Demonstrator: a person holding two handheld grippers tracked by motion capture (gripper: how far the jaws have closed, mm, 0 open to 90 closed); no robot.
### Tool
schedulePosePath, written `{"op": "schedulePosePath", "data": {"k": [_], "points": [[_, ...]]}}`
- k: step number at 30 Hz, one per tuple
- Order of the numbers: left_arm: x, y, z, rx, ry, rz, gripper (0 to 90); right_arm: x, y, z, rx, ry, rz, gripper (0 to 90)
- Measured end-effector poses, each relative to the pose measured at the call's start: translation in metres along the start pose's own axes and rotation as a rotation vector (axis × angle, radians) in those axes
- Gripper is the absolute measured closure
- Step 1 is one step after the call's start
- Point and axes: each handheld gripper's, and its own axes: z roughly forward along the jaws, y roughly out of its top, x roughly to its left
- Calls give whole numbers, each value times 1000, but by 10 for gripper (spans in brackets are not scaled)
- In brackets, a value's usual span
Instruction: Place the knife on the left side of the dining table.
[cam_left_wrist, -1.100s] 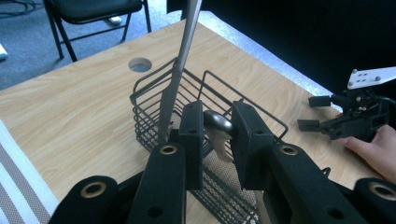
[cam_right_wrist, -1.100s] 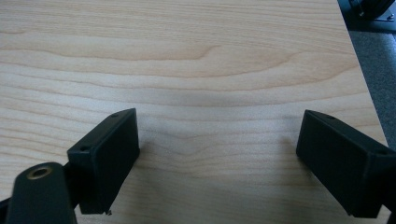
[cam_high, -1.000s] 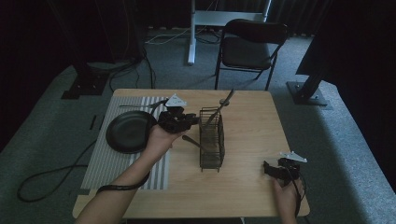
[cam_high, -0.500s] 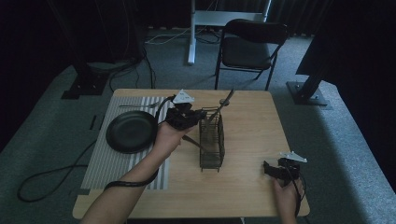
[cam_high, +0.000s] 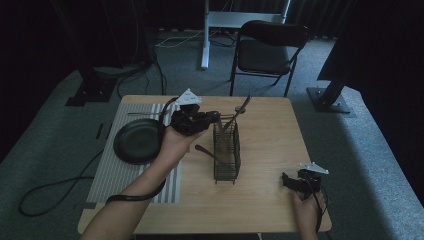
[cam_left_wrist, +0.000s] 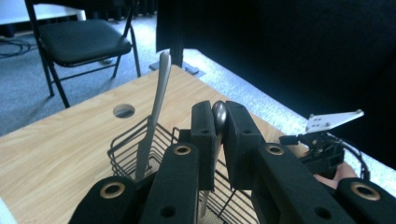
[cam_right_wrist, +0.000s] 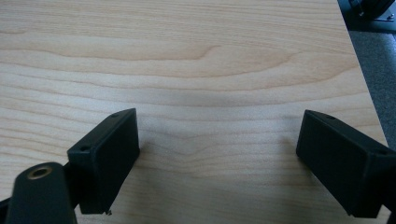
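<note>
My left gripper (cam_left_wrist: 218, 122) clamps a utensil handle (cam_left_wrist: 218, 114) above the wire basket (cam_high: 226, 152); my right gripper (cam_right_wrist: 217, 158) gapes over the bare wooden table (cam_high: 265, 145), a chair (cam_high: 267, 50) beyond on grey carpet (cam_high: 60, 125).

A pale, wood-grained table (cam_high: 270, 135) carries a grey-and-white striped cloth mat (cam_high: 112, 170), a round matte black plate (cam_high: 136, 142) and a black wire basket (cam_high: 226, 150). A shiny silver metal utensil handle (cam_left_wrist: 159, 107) stands in the basket. The black left gripper (cam_left_wrist: 218, 116) bears a light grey plate.

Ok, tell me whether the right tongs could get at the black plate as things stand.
Probably not easily: the right tongs rest at the table's near right corner, and the wire basket and the left tongs stand between them and the black plate.
</note>
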Motion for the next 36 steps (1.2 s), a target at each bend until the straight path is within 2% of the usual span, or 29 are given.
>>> {"op": "schedulePosePath", "data": {"k": [10, 11, 13, 16, 23, 27, 34, 36], "points": [[-5, 18, -22, -52, -9, 26, 840, 0, 0, 0, 1, 1, 1, 123], [-5, 19, -25, -68, -2, 22, 840, 0, 0, 0, 1, 1, 1, 123], [-4, 23, -30, -72, 2, 35, 840, 0, 0, 0, 1, 1, 1, 123], [-3, 25, -35, -82, 10, 32, 839, 0, 0, 0, 1, 1, 1, 123], [7, 33, -58, -144, 37, 8, 840, 0, 0, 0, 1, 0, 1, 123], [13, 35, -70, -163, 62, 1, 839, 0, 0, 0, 1, 0, 0, 123], [24, 29, -84, -164, 102, -13, 840, 0, 0, 0, 1, 0, 1, 123], [33, 21, -91, -169, 125, -36, 839, 0, 0, 0, 1, 1, 1, 123]]}}
